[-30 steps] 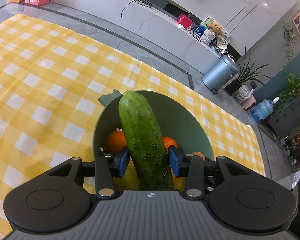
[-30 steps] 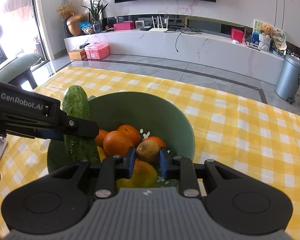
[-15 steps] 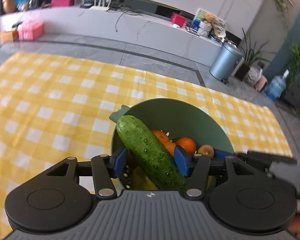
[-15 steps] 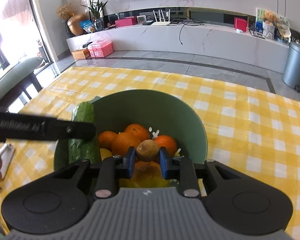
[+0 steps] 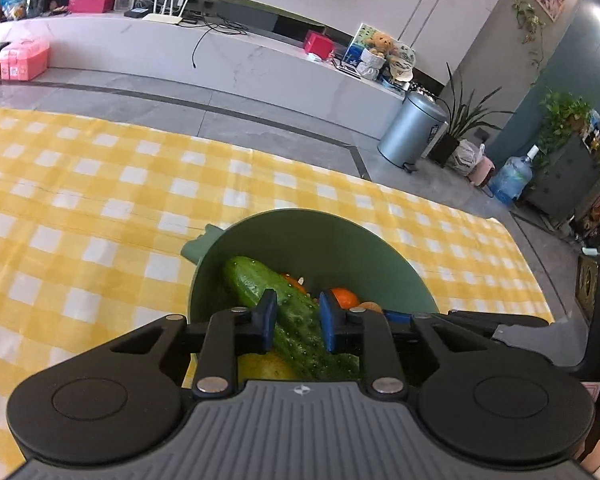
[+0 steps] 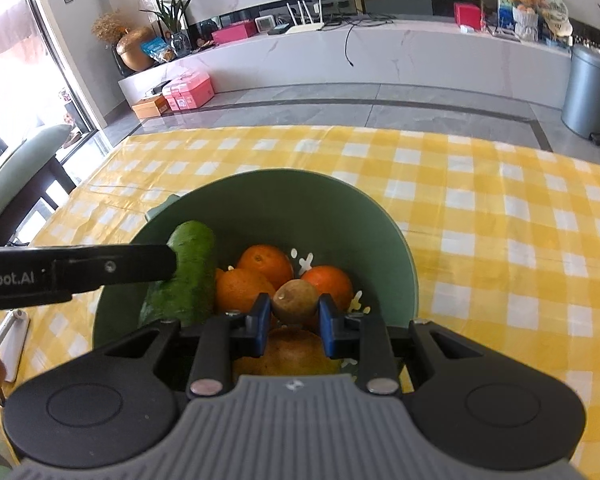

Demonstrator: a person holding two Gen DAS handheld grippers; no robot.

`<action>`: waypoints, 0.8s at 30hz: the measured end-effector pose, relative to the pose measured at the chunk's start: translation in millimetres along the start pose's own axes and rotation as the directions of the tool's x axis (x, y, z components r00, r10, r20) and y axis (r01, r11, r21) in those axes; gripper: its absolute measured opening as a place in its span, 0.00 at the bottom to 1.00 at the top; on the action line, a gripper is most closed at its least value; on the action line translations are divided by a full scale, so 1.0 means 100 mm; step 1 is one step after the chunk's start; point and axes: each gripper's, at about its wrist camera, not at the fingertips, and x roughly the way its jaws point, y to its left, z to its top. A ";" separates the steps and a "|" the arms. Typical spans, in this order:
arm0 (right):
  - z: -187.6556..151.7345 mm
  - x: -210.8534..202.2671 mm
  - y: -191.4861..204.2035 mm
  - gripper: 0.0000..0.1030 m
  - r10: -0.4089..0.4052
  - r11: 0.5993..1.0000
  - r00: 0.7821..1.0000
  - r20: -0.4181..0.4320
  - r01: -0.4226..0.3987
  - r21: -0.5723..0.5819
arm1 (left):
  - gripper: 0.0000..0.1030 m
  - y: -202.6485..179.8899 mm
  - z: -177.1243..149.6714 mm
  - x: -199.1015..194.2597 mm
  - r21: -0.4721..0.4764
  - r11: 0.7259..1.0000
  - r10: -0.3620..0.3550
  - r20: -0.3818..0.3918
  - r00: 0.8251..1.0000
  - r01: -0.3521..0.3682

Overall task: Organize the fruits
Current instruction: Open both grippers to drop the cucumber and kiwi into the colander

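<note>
White lettering reading "Robot.AI" is showing on the left hand-held gripper [image 6: 172,266], its start cut off by the frame edge. That gripper [image 5: 296,322] is reaching over the green bowl [image 6: 260,200] on the yellow-checked bench [image 6: 500,240], its blue pads clamping a cucumber [image 5: 284,312] lying tilted inside the bowl's left side. The right hand-held gripper [image 6: 294,320] is pinching a small brown kiwi-like fruit [image 6: 295,301] above the bowl's middle. Oranges [image 6: 266,264] are sitting behind it; a yellowish fruit [image 6: 292,354] below is being partly hidden by the fingers.
</note>
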 end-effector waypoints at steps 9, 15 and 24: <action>0.06 0.02 0.00 0.23 0.000 1.000 1.000 -0.015 0.000 -0.016 | 0.32 0.05 -0.03 -0.16 -0.034 0.999 -0.018 0.018 1.000 0.019; 0.04 -0.01 0.00 0.29 -0.006 1.000 1.000 -0.007 0.006 0.006 | 0.38 -0.02 -0.04 -0.34 -0.008 1.000 -0.014 0.042 0.999 0.014; 0.03 -0.31 0.05 0.31 -0.014 1.000 0.998 0.057 0.012 0.028 | 0.42 -0.24 -0.17 -0.66 0.110 0.994 0.007 0.082 0.997 -0.016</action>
